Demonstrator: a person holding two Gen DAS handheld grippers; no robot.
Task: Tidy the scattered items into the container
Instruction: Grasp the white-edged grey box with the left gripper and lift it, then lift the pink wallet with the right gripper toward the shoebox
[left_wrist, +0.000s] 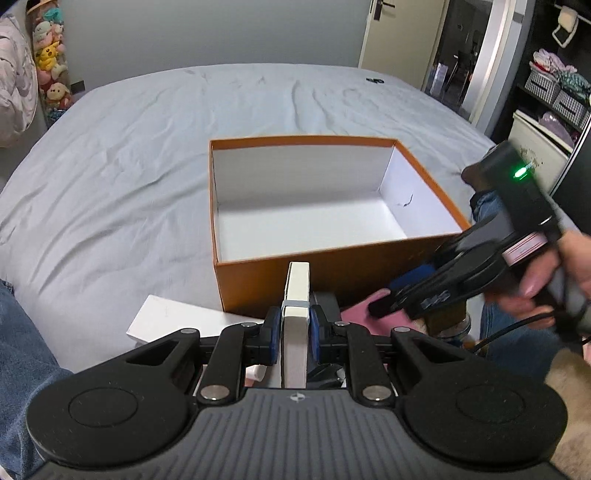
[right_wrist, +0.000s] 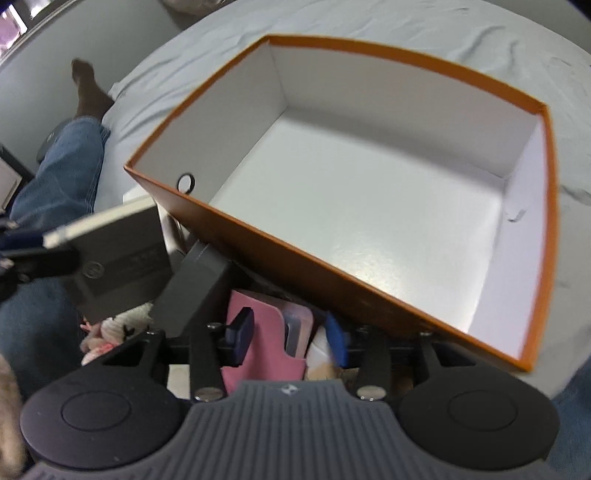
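Observation:
An open orange box (left_wrist: 369, 269) with a white, empty inside sits on the bed; it fills the right wrist view (right_wrist: 295, 251). My left gripper (left_wrist: 293, 325) is shut on a flat white-edged box (left_wrist: 297, 291), held on edge just in front of the orange box's near wall; it shows grey-faced at the left of the right wrist view (right_wrist: 122, 258). My right gripper (right_wrist: 290, 332) is open above a pink item (right_wrist: 264, 339) in the pile in front of the box. It shows in the left wrist view (left_wrist: 399, 295) over the pink item (left_wrist: 362, 314).
A white lid or card (left_wrist: 177, 321) lies left of the pile. A dark grey block (right_wrist: 192, 291) and a plush toy (right_wrist: 110, 328) lie in the pile. The grey bedsheet (left_wrist: 129, 166) spreads around. My jeans-clad legs (right_wrist: 62, 173) are near the bed's edge.

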